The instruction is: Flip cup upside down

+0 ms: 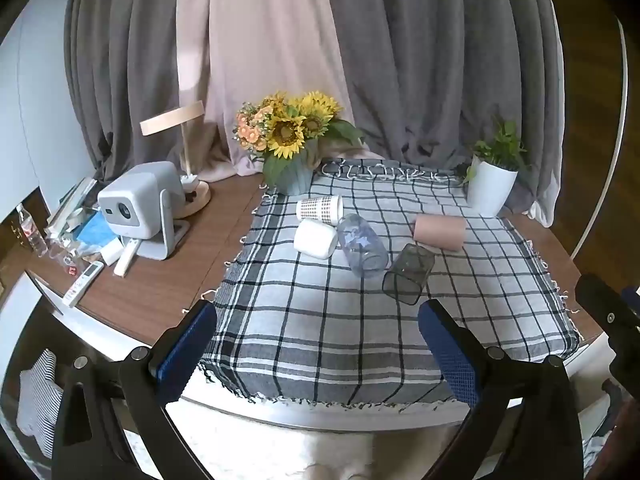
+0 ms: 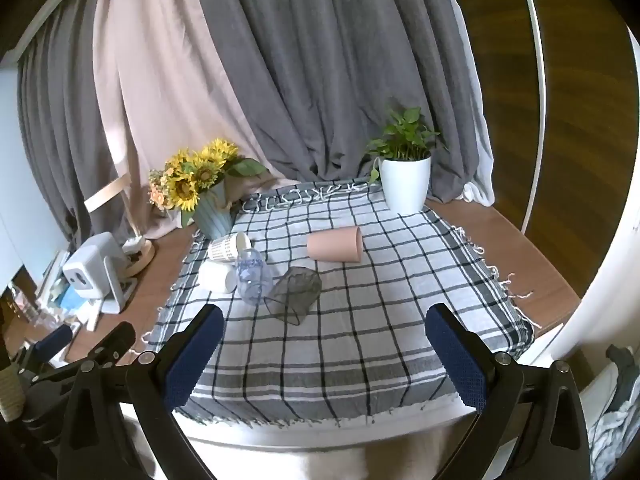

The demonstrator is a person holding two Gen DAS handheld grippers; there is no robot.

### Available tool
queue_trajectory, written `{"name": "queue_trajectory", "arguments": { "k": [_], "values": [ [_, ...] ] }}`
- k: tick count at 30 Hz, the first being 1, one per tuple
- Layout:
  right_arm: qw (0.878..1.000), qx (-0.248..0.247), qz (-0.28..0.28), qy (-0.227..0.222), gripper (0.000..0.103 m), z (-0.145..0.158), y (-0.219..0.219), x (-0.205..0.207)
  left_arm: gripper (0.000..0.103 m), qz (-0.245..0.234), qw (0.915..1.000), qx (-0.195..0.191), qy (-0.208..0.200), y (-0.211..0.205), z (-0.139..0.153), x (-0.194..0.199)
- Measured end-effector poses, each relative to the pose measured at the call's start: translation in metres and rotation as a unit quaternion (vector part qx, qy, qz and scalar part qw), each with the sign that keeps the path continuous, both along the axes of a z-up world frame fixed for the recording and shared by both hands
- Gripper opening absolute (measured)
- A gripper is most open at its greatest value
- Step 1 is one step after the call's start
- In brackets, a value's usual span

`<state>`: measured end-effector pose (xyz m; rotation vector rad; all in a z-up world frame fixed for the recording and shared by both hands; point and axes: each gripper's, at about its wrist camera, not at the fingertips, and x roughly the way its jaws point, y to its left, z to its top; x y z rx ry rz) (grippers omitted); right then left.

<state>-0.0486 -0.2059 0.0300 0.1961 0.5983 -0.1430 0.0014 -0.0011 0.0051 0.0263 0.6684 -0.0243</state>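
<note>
Nearest: the left gripper [image 1: 318,344], blue-padded fingers [image 1: 188,344] spread wide with nothing between them, held over the near edge of the cloth. Beside it, the right gripper [image 2: 324,350], fingers likewise spread and empty.

Checked tablecloth [image 1: 320,320], grey, white and black, fringed, covering a wooden table [image 1: 168,280].

On the cloth, all lying on their sides:
- smoky grey clear cup [image 1: 409,274], closest to the grippers, mouth toward them;
- clear bluish cup [image 1: 362,246], just left of it, touching or nearly so;
- plain white cup [image 1: 316,238], against the bluish one;
- dotted white cup [image 1: 320,209], just behind;
- pink cup [image 1: 440,232], apart to the right.

Far edge: sunflower bouquet [image 1: 288,128] in a ribbed blue pot; green plant in a white pot [image 1: 490,188].

Left, off the cloth: white projector [image 1: 138,208], remote controls, wooden lamp [image 1: 172,120].

Behind: grey and pink curtains [image 1: 400,60].
</note>
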Motion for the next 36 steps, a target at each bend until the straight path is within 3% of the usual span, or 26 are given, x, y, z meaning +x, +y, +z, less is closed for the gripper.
{"name": "queue_trajectory", "arguments": {
  "k": [36],
  "values": [
    [1.0, 0.008, -0.002, 0.0, 0.102, -0.0039, -0.0089, 0.0, 0.103, -0.002, 1.0, 0.0, 0.001, -0.0026, 0.0003, -0.0001]
  ]
}}
